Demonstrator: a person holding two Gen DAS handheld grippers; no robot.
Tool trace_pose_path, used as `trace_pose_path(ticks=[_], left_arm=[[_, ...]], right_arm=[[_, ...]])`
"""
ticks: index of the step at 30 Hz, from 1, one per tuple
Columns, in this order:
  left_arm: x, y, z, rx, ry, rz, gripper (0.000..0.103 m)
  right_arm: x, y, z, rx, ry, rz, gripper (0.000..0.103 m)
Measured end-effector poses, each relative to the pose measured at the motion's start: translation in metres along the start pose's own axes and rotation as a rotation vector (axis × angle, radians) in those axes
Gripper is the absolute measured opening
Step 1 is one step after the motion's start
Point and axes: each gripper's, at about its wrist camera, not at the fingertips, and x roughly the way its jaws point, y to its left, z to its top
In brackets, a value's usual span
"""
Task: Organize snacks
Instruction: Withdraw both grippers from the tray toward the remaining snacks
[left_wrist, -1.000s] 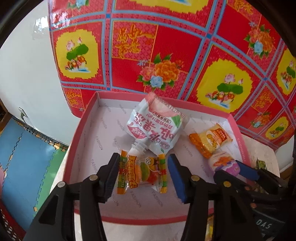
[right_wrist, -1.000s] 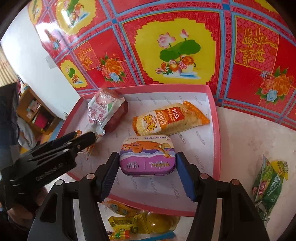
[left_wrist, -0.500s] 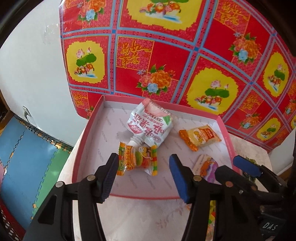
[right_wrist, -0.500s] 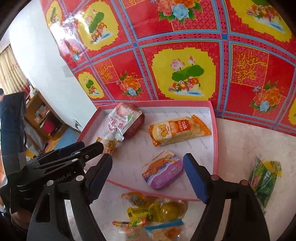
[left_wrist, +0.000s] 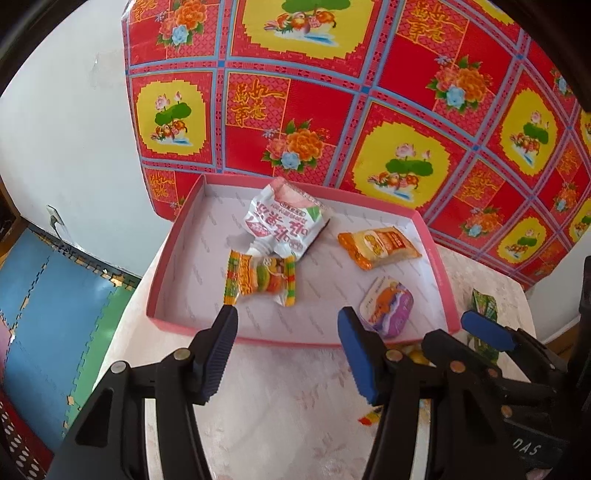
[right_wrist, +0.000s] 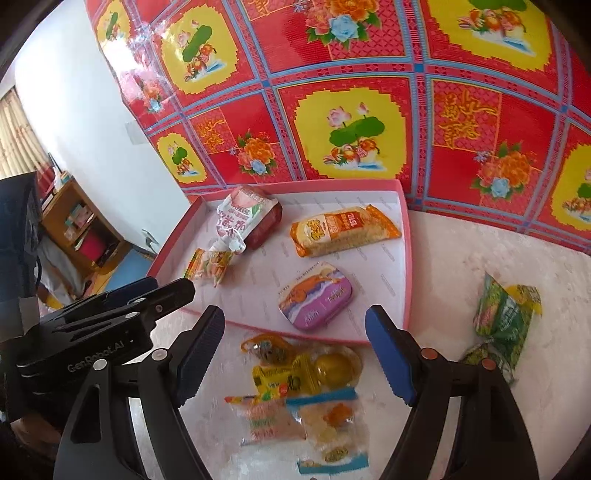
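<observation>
A red patterned sheet (left_wrist: 369, 110) stands upright behind the table, divided by blue lines into squares that hold yellow medallions with lotus and ducks, bunches of orange and blue flowers, and gold characters. To its left is a plain white wall (left_wrist: 66, 129) with a socket (left_wrist: 54, 219) low down and a cord hanging from it. The table wears a pale pink cloth with a faint floral pattern (left_wrist: 288, 406). Below its left edge the floor is covered with interlocking foam mats (left_wrist: 48, 306) in blue and green. In the right wrist view, a wooden shelf unit (right_wrist: 79, 225) with small items on it stands by the wall, with vertical blinds (right_wrist: 18, 144) above it.
</observation>
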Motion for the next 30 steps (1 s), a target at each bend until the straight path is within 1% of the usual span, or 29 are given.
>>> trace_pose_path(ticks=[4, 13, 30], left_arm=[[-0.003, 0.000, -0.002, -0.001, 0.002, -0.001, 0.060], [-0.015, -0.004, -0.019, -0.006, 0.024, -0.008, 0.060], [-0.016, -0.015, -0.040, 0.003, 0.061, -0.019, 0.060]], right_arm=[[-0.005, -0.002, -0.005, 0.002, 0.007, -0.011, 0.080], [-0.015, -0.010, -0.021, 0.017, 0.020, -0.027, 0.080], [-0.029, -0.034, -0.045, 0.076, 0.040, -0.079, 0.080]])
